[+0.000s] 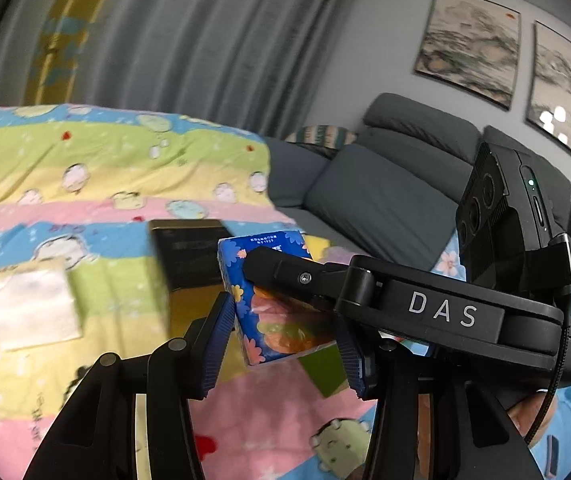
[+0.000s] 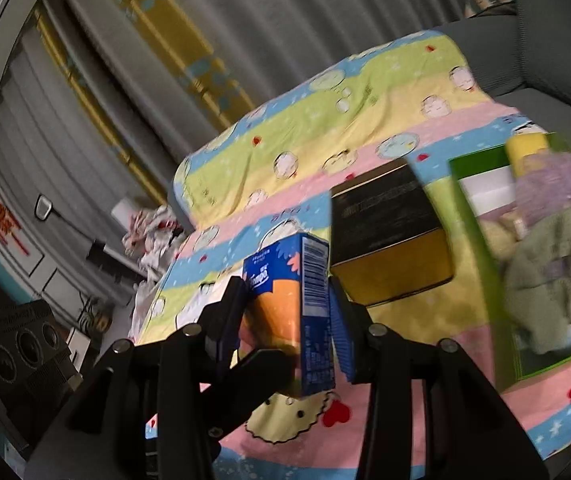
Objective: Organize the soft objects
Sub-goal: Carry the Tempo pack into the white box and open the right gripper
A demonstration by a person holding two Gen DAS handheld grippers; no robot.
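Note:
A blue and orange tissue pack (image 1: pixel 273 304) sits between the fingers of both grippers, lifted above the cartoon bedsheet (image 1: pixel 85 168). In the left wrist view my left gripper (image 1: pixel 281 344) has its blue pads beside the pack, with a small gap on each side, and the right gripper's black finger (image 1: pixel 285 276) lies across the pack. In the right wrist view my right gripper (image 2: pixel 285 320) is shut on the tissue pack (image 2: pixel 289 312). A black and gold box (image 2: pixel 389 240) lies just behind it, also seen in the left wrist view (image 1: pixel 193 256).
A white folded tissue (image 1: pixel 33 308) lies on the sheet at the left. A green box (image 2: pixel 525 248) holding soft plush items stands at the right. A grey sofa (image 1: pixel 385 200) and curtains (image 1: pixel 185 40) are behind.

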